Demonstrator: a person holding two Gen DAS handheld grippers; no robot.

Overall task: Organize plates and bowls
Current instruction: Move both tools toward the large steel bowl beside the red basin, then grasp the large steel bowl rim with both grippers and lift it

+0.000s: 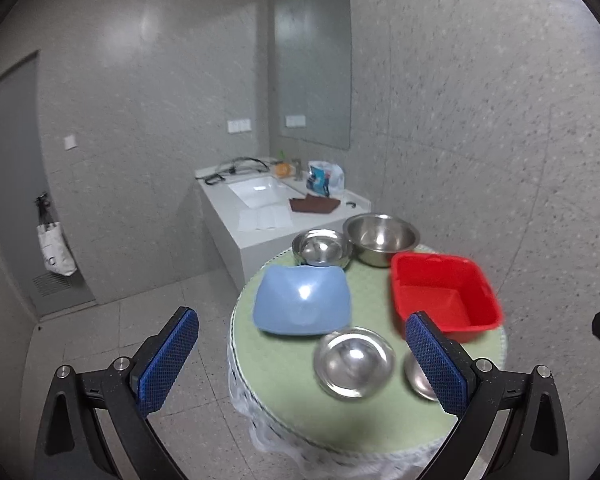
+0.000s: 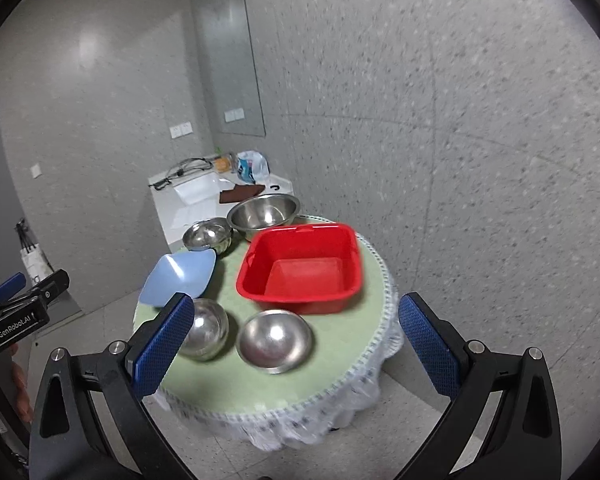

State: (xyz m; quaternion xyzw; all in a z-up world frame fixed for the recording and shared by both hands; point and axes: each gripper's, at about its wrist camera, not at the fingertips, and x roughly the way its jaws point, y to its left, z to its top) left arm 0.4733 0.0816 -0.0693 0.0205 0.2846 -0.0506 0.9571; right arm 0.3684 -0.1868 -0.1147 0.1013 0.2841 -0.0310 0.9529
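A round table with a green cloth (image 1: pixel 284 412) (image 2: pixel 340 344) carries a red square tub (image 1: pixel 444 296) (image 2: pixel 304 268), a blue square bowl (image 1: pixel 302 300) (image 2: pixel 180 276), a large steel bowl (image 1: pixel 380 238) (image 2: pixel 264 210) and a smaller steel bowl (image 1: pixel 320 246) (image 2: pixel 208 236) at the back, and two small steel bowls at the front (image 1: pixel 354 362) (image 2: pixel 276 340), (image 1: pixel 420 376) (image 2: pixel 206 330). My left gripper (image 1: pixel 302 356) is open and empty above the table's front left. My right gripper (image 2: pixel 296 338) is open and empty above the front bowls. The left gripper also shows at the left edge of the right wrist view (image 2: pixel 16 304).
A white sink counter (image 1: pixel 260 212) (image 2: pixel 192 200) stands behind the table with a brown cloth (image 1: pixel 314 204), a plastic bag (image 1: pixel 326 176) and cables. Grey speckled walls close the right side. A grey door (image 1: pixel 12 184) with a hanging tote bag (image 1: pixel 54 248) is at left.
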